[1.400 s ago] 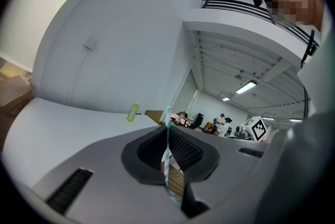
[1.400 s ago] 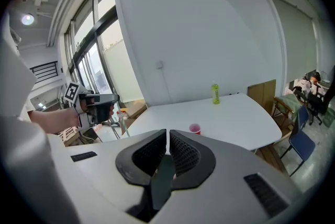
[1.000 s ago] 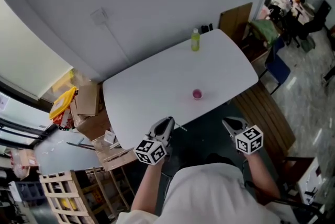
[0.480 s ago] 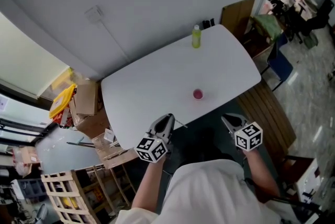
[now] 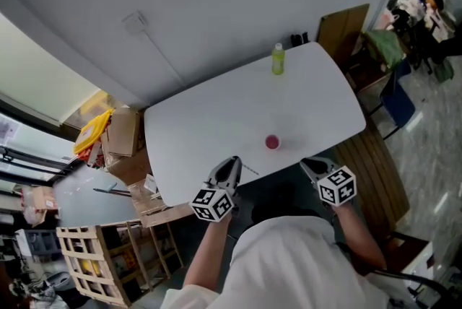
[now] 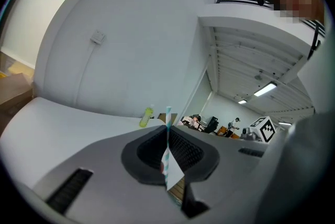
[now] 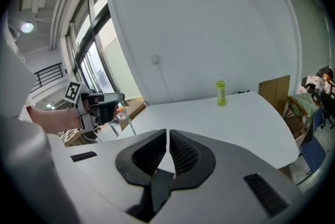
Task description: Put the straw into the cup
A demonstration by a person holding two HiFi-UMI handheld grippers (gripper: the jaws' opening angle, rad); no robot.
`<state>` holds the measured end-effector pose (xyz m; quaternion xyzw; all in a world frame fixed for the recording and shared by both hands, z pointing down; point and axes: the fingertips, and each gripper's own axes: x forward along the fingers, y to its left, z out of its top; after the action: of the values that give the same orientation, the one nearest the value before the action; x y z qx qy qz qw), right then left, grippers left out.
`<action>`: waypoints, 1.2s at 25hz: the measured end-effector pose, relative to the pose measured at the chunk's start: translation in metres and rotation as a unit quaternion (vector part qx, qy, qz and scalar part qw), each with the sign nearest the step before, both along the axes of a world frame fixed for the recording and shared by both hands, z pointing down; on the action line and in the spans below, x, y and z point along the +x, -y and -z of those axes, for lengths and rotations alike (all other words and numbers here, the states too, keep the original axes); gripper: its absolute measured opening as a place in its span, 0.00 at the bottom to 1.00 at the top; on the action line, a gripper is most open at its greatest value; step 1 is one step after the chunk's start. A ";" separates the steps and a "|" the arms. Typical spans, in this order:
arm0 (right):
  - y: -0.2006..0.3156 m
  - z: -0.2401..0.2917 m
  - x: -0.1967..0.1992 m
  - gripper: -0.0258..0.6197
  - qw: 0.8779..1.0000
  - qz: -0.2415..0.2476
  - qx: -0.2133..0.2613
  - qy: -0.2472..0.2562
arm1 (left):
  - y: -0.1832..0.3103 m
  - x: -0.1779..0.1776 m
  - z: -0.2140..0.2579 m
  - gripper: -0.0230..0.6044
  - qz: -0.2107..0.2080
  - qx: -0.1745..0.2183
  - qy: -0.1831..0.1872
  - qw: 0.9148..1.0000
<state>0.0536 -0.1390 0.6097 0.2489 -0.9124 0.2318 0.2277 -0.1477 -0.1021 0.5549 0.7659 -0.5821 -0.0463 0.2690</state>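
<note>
Left gripper (image 5: 229,166) is clamped down on the straw (image 6: 167,131). In the left gripper view the two pads are squeezed onto it, and the teal-and-white striped straw pokes straight up past the tips, with a bit of white paper hanging at the pinch point. Right gripper (image 5: 311,165) has its jaws pressed together too, just a hairline slit between the ribbed pads in its own view.

From the head view, the little pink cup (image 5: 272,142) stands upright on the white table (image 5: 209,120), near the edge closest to me. The left gripper hangs at the cup's 8 o'clock, over the table edge, and the right one at its 4 o'clock, just off the edge. Both are clear of the cup, so the straw isn't in it yet. A green bottle (image 5: 278,59) stands upright at the cup's 12 o'clock, way over by the far edge against the wall. Cardboard boxes (image 5: 121,136) are piled off the table at 9 o'clock.
</note>
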 end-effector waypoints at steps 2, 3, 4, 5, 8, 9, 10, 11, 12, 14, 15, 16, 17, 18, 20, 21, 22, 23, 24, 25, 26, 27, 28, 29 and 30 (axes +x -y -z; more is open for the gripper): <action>0.010 -0.004 0.004 0.10 1.000 0.009 -0.007 -0.002 | 0.010 0.006 -0.002 0.06 0.010 -0.002 0.000 1.000; 0.016 -0.006 0.006 0.10 1.000 0.013 -0.009 -0.003 | 0.016 0.009 -0.003 0.06 0.014 -0.002 0.001 1.000; 0.021 -0.008 0.008 0.10 1.000 0.017 -0.010 -0.004 | 0.021 0.011 -0.002 0.06 0.019 -0.001 0.001 1.000; 0.026 -0.009 0.009 0.10 1.000 0.021 -0.011 -0.004 | 0.026 0.013 -0.002 0.06 0.023 0.000 0.002 1.000; 0.037 -0.012 0.012 0.10 0.999 0.035 -0.015 -0.002 | 0.040 0.017 -0.005 0.06 0.038 -0.003 0.002 0.999; 0.039 -0.013 0.012 0.10 0.999 0.040 -0.016 -0.002 | 0.044 0.019 -0.006 0.06 0.041 -0.005 0.001 0.999; 0.041 -0.013 0.013 0.10 0.999 0.045 -0.016 -0.002 | 0.048 0.021 -0.007 0.06 0.043 -0.007 0.000 0.999; 0.043 -0.014 0.013 0.10 0.999 0.050 -0.017 -0.003 | 0.053 0.023 -0.008 0.06 0.044 -0.007 0.001 0.999; 0.045 -0.015 0.014 0.10 0.998 0.054 -0.017 -0.004 | 0.057 0.025 -0.009 0.06 0.044 -0.008 0.002 0.999; 0.048 -0.018 0.015 0.10 0.998 0.060 -0.019 -0.004 | 0.065 0.029 -0.012 0.06 0.042 -0.010 0.006 0.999; 0.049 -0.019 0.015 0.10 0.998 0.061 -0.020 -0.004 | 0.069 0.031 -0.014 0.06 0.041 -0.011 0.008 0.999; 0.050 -0.020 0.016 0.10 0.998 0.061 -0.022 -0.005 | 0.071 0.032 -0.016 0.06 0.040 -0.012 0.009 0.999; 0.050 -0.022 0.016 0.10 0.998 0.062 -0.025 -0.005 | 0.074 0.033 -0.018 0.06 0.040 -0.013 0.011 0.999; 0.050 -0.024 0.016 0.10 0.998 0.062 -0.029 -0.005 | 0.076 0.034 -0.020 0.06 0.041 -0.013 0.012 0.999; 0.051 -0.028 0.015 0.10 0.997 0.061 -0.036 -0.005 | 0.082 0.032 -0.024 0.06 0.043 -0.011 0.015 0.999; 0.053 -0.030 0.014 0.10 0.997 0.060 -0.039 -0.005 | 0.085 0.031 -0.027 0.06 0.044 -0.011 0.016 0.999; 0.054 -0.033 0.013 0.10 0.997 0.058 -0.041 -0.006 | 0.088 0.029 -0.030 0.06 0.046 -0.011 0.017 0.999; 0.056 -0.035 0.012 0.10 0.998 0.055 -0.042 -0.008 | 0.091 0.028 -0.035 0.06 0.047 -0.012 0.018 0.999; 0.058 -0.037 0.012 0.10 0.998 0.052 -0.043 -0.009 | 0.093 0.027 -0.039 0.06 0.047 -0.014 0.018 0.999; 0.060 -0.039 0.011 0.10 0.998 0.049 -0.044 -0.011 | 0.095 0.026 -0.044 0.06 0.045 -0.016 0.016 0.999; 0.062 -0.042 0.010 0.10 0.998 0.046 -0.044 -0.012 | 0.097 0.025 -0.049 0.06 0.043 -0.020 0.013 0.999; 0.063 -0.044 0.008 0.10 0.998 0.044 -0.045 -0.014 | 0.099 0.025 -0.053 0.06 0.039 -0.023 0.011 0.999; 0.065 -0.046 0.007 0.10 0.998 0.042 -0.046 -0.015 | 0.101 0.025 -0.057 0.06 0.035 -0.026 0.009 0.999; 0.066 -0.048 0.005 0.10 0.998 0.040 -0.048 -0.017 | 0.103 0.025 -0.061 0.06 0.030 -0.029 0.009 0.999; 0.066 -0.049 0.003 0.10 0.998 0.038 -0.049 -0.018 | 0.106 0.026 -0.065 0.06 0.025 -0.032 0.011 0.999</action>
<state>0.0565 -0.2055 0.6584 0.2064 -0.9044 0.2633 0.2649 -0.1221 -0.2081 0.6198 0.7429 -0.6049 -0.0263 0.2856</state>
